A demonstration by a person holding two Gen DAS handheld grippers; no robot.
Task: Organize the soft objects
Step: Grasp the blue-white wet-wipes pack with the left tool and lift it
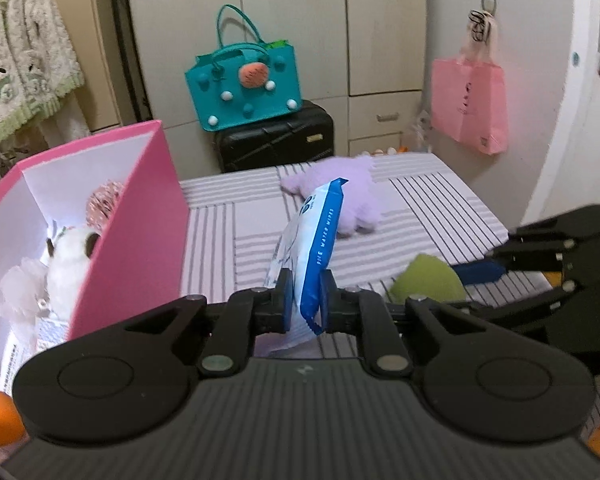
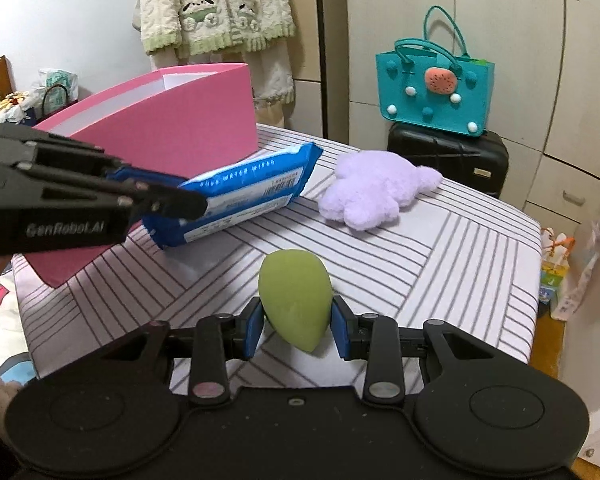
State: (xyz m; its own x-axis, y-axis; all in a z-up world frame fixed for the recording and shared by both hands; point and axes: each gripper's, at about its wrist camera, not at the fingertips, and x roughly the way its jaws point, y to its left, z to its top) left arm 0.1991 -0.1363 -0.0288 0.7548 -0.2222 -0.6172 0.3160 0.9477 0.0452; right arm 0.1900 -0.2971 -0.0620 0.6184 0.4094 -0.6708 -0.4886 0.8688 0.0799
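On the striped table [image 2: 440,264], left tool [image 1: 305,300] gripping one wipes pack [image 1: 312,240], right tool [image 2: 298,322] gripping one green sponge [image 2: 294,300], one purple plush [image 2: 376,188].

Both grippers are matte black with blue pads; the left gripper [image 2: 188,204] carries grey "GenRobot.AI" lettering, the right gripper [image 2: 296,322] silver pivot screws

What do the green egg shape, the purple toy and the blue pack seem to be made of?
Green egg shape: probably foam sponge, matte, smooth.
Purple toy: plush fabric with fluffy pile.
Blue pack: thin glossy plastic film with a crimped end seal; it is printed as wipes.
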